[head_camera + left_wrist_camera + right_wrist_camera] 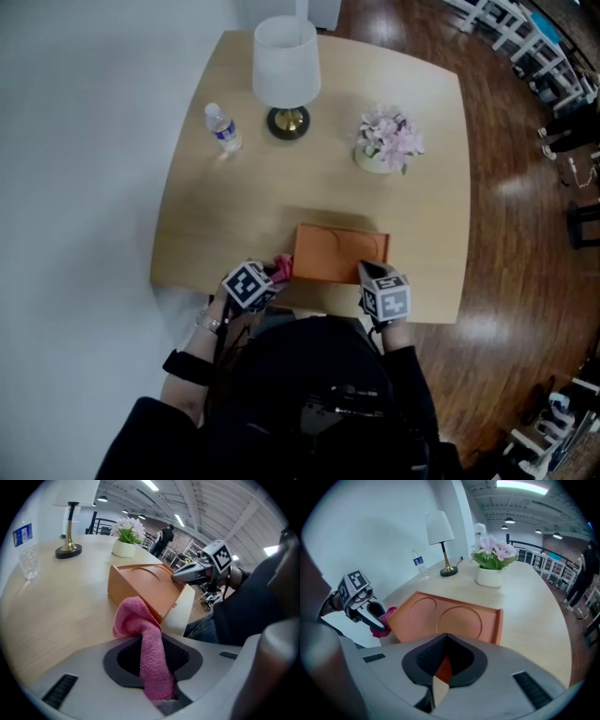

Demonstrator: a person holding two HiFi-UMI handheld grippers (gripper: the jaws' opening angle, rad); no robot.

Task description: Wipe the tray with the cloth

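Pale wooden table (234, 216) beside a white wall, with dark shiny floor on the other side.

Left gripper (152, 660) first: jaws squeezed tight on the pink cloth (140, 620). Pinched around the middle, with a soft lump poking out past the tips. Probably held that way so only the soft part rubs and no hard jaw scrapes. Lump pushed right up against the orange tray (140, 581), at the tray's 8 o'clock corner in the head view. Seems to touch the outside wall there. Not yet down on the flat inside.

Right gripper (440, 672) next: jaws closed on the tray's near edge, with a thin strip of orange caught between the pads. Grabbing near the tray's 5 o'clock corner. Most likely there to stop the tray sliding away once the rubbing starts.

Then the tray itself: close to the front edge of the table, right in front of the person, long side going across. Two round dips in the bottom, with nothing sitting in them. Maybe tipped up a bit at the held edge, but hard to be sure.

Farther out, from the tray: lamp (286, 70) at 11 o'clock, water bottle (223, 127) at 10 o'clock, flower pot (386, 141) at 1 o'clock. All well apart from the tray, so plenty of room to wipe without knocking anything.

Best guess: wiping only just about to begin. Next, up over the wall with the cloth and across the dips.
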